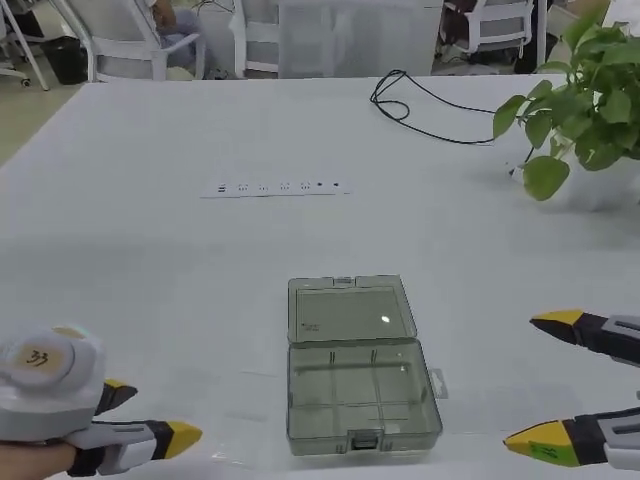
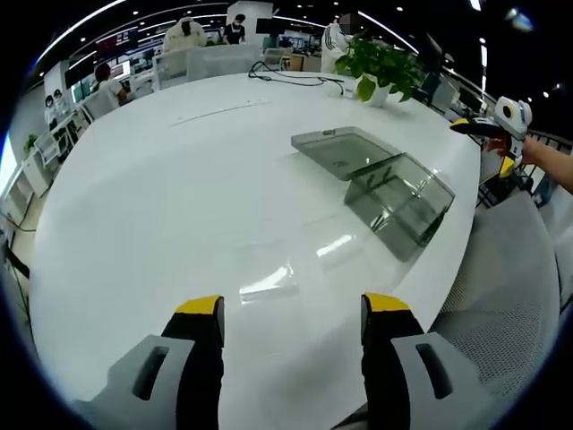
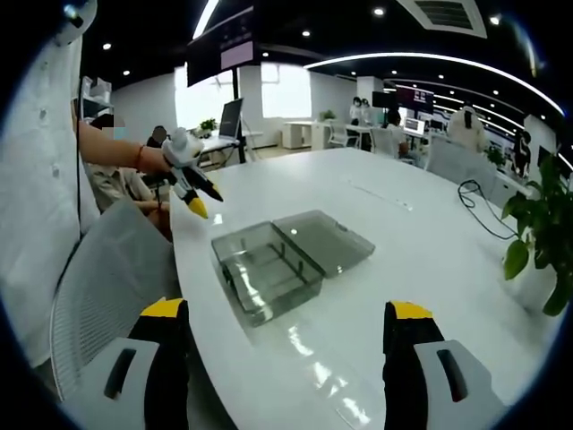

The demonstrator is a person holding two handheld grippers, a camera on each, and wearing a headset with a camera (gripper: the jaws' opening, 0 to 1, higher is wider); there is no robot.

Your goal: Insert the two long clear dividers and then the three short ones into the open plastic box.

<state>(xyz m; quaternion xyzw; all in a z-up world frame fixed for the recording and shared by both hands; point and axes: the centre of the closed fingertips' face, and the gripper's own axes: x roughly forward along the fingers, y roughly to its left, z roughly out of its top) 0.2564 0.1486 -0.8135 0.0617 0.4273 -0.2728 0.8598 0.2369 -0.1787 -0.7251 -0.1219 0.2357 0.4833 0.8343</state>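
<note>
Both grippers were released, nothing held: left gripper (image 1: 150, 412) near-left, right gripper (image 1: 533, 380) at right. The open box (image 1: 330, 440) sat btwn them by the tabletop (image 1: 200, 280) front edge, w/ some dividers apparently inside, count unclear. A flat clear piece (image 2: 269, 283), prob. a divider, lay just ahead of the left gripper. Risk: thin, near-invisible, so jaws could skid off it or shove the box.

At the front edge of the bench (image 1: 150, 250) the box (image 1: 363, 390), behind it the power strip (image 1: 275, 187), farther back the cable (image 1: 420, 110), at the right edge the plant (image 1: 580, 110).
</note>
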